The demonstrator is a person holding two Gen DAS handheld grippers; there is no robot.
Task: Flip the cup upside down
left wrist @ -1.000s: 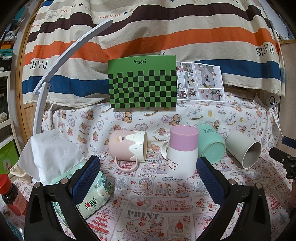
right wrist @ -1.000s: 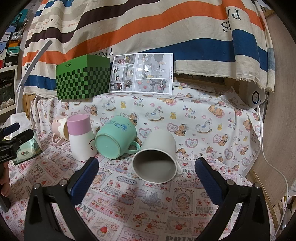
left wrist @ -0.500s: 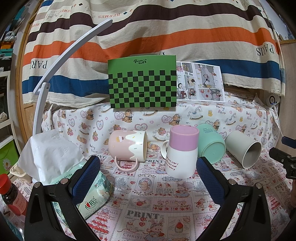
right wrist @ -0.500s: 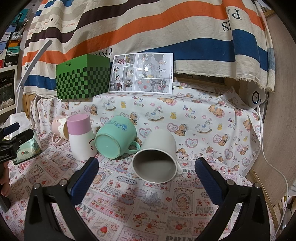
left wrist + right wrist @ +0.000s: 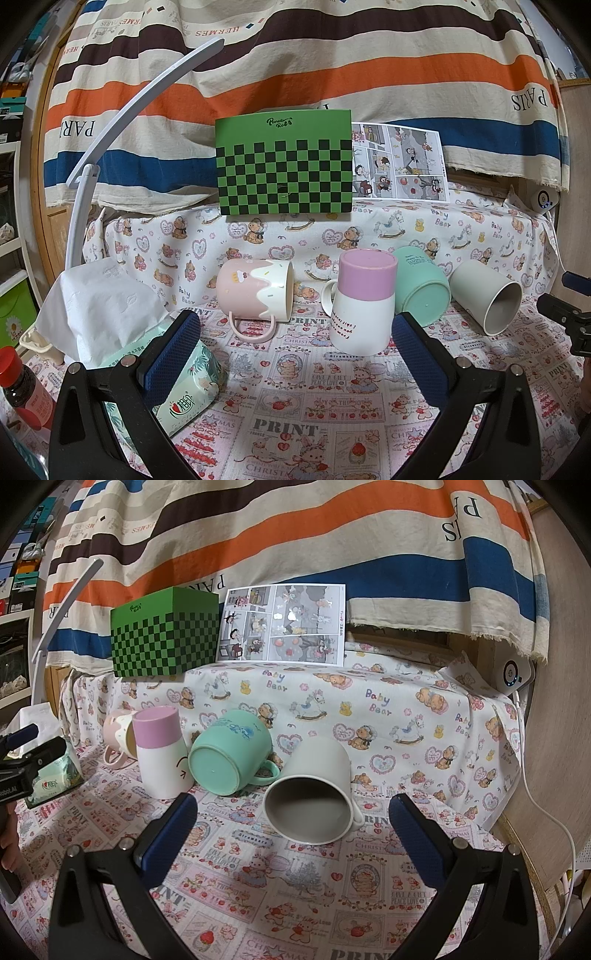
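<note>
Several cups sit on the printed cloth. A pink-and-cream mug lies on its side, handle toward me. A pink-and-white cup stands upside down. A teal mug and a grey-white mug lie on their sides. In the right wrist view the grey-white mug lies mouth toward me, just beyond my open right gripper; the teal mug and pink-and-white cup are to its left. My left gripper is open and empty, in front of the pink mug and pink-and-white cup.
A tissue pack and a red-capped bottle sit at the left. A green checkered box and a comic sheet stand on the raised shelf behind. A white lamp arm curves at the left. A wooden panel bounds the right.
</note>
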